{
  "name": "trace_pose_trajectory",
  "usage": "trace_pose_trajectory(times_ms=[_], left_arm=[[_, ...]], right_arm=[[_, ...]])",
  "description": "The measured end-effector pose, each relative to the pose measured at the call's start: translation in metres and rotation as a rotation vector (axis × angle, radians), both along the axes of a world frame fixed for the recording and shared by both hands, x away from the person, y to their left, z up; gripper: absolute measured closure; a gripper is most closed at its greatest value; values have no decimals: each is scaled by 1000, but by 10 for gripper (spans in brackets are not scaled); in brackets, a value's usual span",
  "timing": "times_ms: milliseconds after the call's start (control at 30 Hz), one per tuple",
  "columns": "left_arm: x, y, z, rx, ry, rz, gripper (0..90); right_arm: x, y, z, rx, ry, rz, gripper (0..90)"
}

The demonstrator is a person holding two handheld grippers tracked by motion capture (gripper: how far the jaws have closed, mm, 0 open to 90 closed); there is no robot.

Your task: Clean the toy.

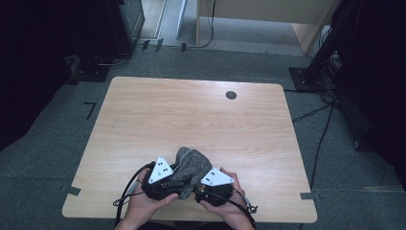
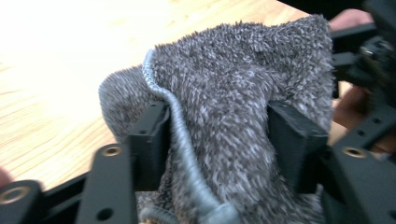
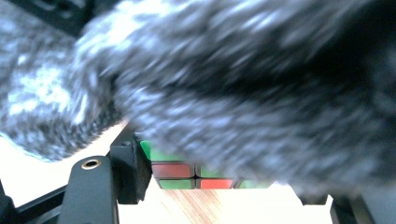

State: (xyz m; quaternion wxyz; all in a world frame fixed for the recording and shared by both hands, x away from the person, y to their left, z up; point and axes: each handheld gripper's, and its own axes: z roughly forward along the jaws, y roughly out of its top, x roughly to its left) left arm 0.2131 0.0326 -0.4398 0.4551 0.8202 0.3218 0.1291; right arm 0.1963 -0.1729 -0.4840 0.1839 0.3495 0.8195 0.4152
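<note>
1. Grey fuzzy cloth (image 1: 190,165): bunched at the near edge of the wooden table (image 1: 191,115), between the two grippers.
2. Left gripper (image 2: 219,140): jaws clamped on a fold of the cloth, its stitched hem running down between them.
3. Right gripper (image 1: 215,184): touching the cloth; the blurred cloth hides its jaws, so its state cannot be told.
4. Puzzle cube (image 3: 187,175): red and green tiles, resting on the table under the cloth.
</note>
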Motion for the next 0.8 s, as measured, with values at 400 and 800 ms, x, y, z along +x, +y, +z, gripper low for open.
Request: trace_pose_trajectory(times_ms=[400,800], left_arm=[[15,10,0,-18,120,94,259],[15,10,2,-136,188,-45,381]], right_arm=[[-8,17,-1,-70,-71,40,345],[-11,18,5,-53,-96,58,346]])
